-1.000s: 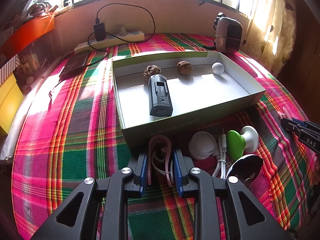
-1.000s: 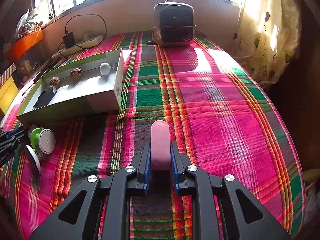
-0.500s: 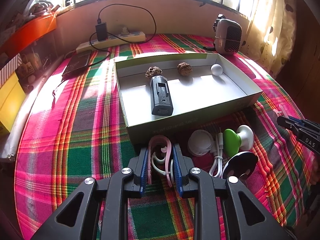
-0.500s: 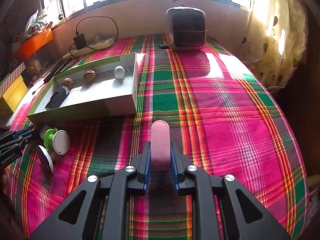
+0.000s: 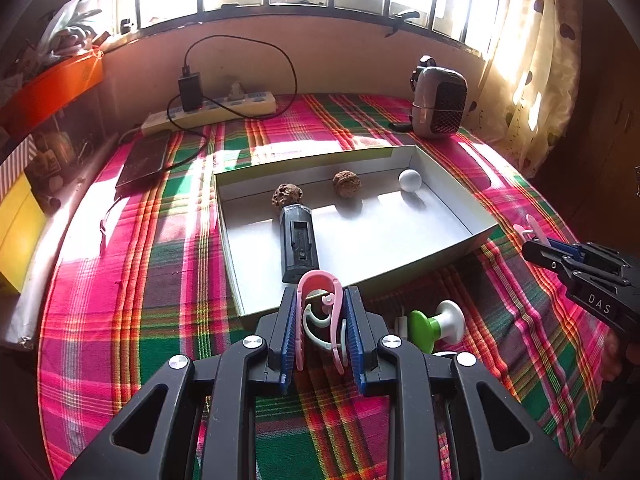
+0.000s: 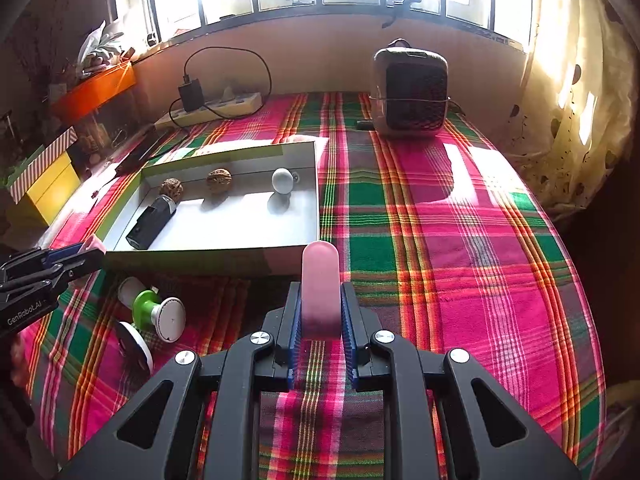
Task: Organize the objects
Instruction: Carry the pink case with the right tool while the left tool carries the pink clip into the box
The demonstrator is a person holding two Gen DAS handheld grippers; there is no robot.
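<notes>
Left tool [image 5: 320, 334] clamping pink clip [image 5: 319, 284], right tool [image 6: 320, 334] clamping pink tube [image 6: 320, 284]

Spread over the whole desk [image 6: 460, 240]: a plaid cloth [image 5: 132, 288] of pink, green and orange. Resting on it, an open shallow box [image 5: 460, 216] near the middle. Behind the box, toward the window wall, a power strip [image 5: 224, 110] and a small heater [image 6: 410, 94]; left of the box, a dark flat device [image 5: 146, 158]; just in front of the box, a green-and-white knob [image 6: 154, 312] and a round disc [image 6: 136, 346].
</notes>
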